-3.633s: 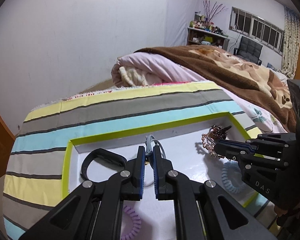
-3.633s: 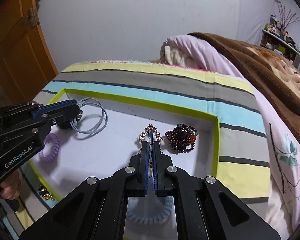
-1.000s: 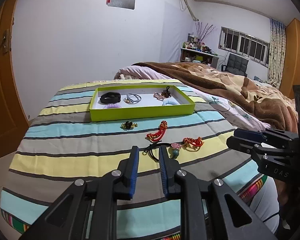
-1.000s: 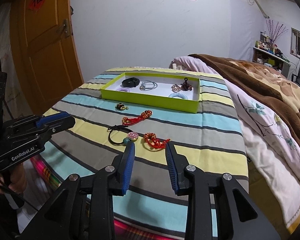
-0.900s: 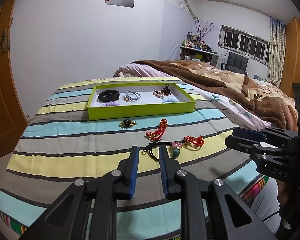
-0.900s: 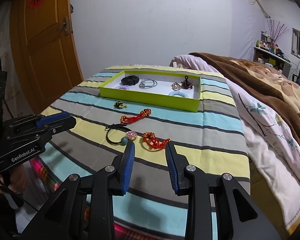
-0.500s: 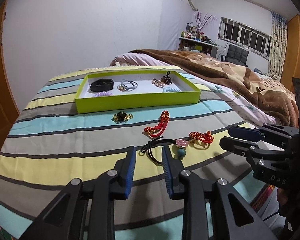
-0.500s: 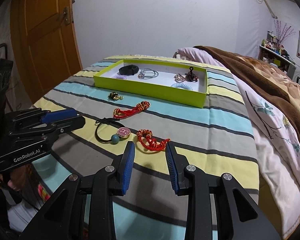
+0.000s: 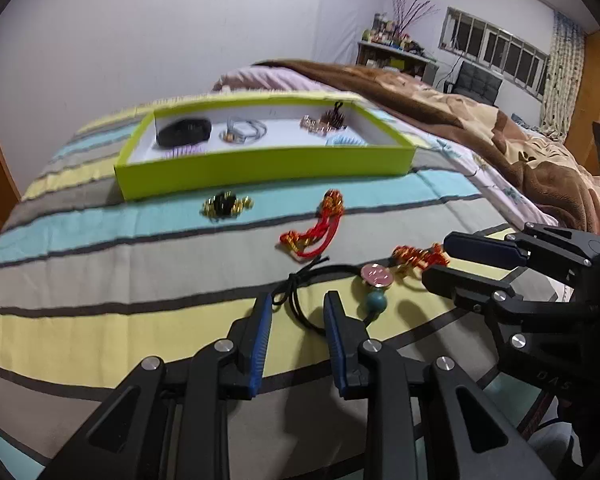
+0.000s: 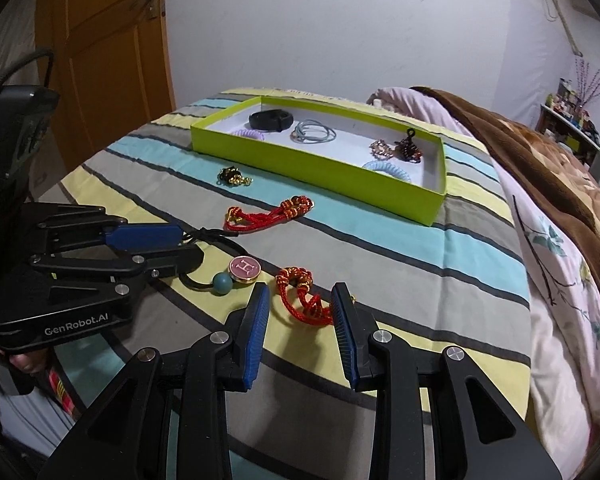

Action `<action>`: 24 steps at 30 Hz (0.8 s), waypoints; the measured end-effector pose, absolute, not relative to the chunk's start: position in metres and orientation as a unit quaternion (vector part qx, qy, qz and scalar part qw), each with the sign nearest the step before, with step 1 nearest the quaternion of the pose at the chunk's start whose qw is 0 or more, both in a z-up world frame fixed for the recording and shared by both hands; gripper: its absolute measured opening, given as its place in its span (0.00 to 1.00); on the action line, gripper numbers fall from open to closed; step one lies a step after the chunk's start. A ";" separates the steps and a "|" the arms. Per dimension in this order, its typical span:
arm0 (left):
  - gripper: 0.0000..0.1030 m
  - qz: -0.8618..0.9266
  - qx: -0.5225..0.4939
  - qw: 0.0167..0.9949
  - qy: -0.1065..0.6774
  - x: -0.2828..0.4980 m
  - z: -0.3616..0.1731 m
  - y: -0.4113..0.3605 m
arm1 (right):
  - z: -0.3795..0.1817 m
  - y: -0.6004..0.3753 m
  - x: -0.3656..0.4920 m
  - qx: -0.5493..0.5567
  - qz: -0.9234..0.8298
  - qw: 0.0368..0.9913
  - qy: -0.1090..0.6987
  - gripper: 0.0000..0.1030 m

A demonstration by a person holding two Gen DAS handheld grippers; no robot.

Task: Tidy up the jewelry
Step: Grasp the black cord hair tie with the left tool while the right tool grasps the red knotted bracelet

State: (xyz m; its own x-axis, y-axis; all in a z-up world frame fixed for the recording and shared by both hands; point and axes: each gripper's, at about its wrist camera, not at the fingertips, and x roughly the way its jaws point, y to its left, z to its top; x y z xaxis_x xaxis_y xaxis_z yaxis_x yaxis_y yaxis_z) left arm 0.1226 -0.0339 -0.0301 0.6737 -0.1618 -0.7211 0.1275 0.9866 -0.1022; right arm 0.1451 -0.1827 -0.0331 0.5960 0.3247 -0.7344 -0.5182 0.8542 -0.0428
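Note:
A lime green tray [image 10: 384, 188] [image 9: 260, 166] on the striped bedspread holds several pieces: a black band [image 10: 270, 120], grey cords [image 10: 314, 135], a lilac coil [image 10: 247, 134], a blue coil [image 10: 386, 171] and beaded bracelets [image 10: 396, 151]. In front of it lie a black-and-gold piece [image 10: 233, 176], a long red cord bracelet [image 10: 270, 214], a black hair tie with a pink disc and teal bead [image 10: 236, 270] [image 9: 374, 280] and a short red cord bracelet [image 10: 302, 294] [image 9: 418, 257]. My left gripper [image 9: 296, 312] is open around the hair tie's cord. My right gripper [image 10: 300, 304] is open around the short red bracelet.
A brown blanket and pink quilt [image 10: 540, 168] cover the bed to the right. An orange wooden door [image 10: 104, 40] stands at the left. The bedspread's front edge drops off just under the grippers.
Both grippers left the tray, where they had been shut on pieces, pulled far back and opened. Over the last second they moved forward and down onto the loose items.

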 end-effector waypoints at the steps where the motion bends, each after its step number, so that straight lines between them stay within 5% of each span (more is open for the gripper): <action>1: 0.23 -0.078 -0.020 0.915 0.397 0.123 -0.030 -0.034 | -0.035 -0.182 0.147 -0.129 0.239 0.882 0.385 0.32; 7: 0.02 -0.067 -0.001 0.915 0.397 0.124 -0.031 -0.038 | -0.037 -0.180 0.151 -0.131 0.238 0.879 0.392 0.32; 10: 0.02 -0.070 0.000 0.915 0.396 0.124 -0.030 -0.038 | -0.037 -0.179 0.153 -0.131 0.235 0.878 0.395 0.31; 14: 0.02 -0.075 -0.002 0.917 0.392 0.121 -0.029 -0.037 | -0.037 -0.181 0.155 -0.127 0.223 0.881 0.398 0.10; 24: 0.02 -0.077 -0.013 0.923 0.376 0.112 -0.020 -0.032 | -0.027 -0.194 0.151 -0.083 0.222 0.887 0.395 0.08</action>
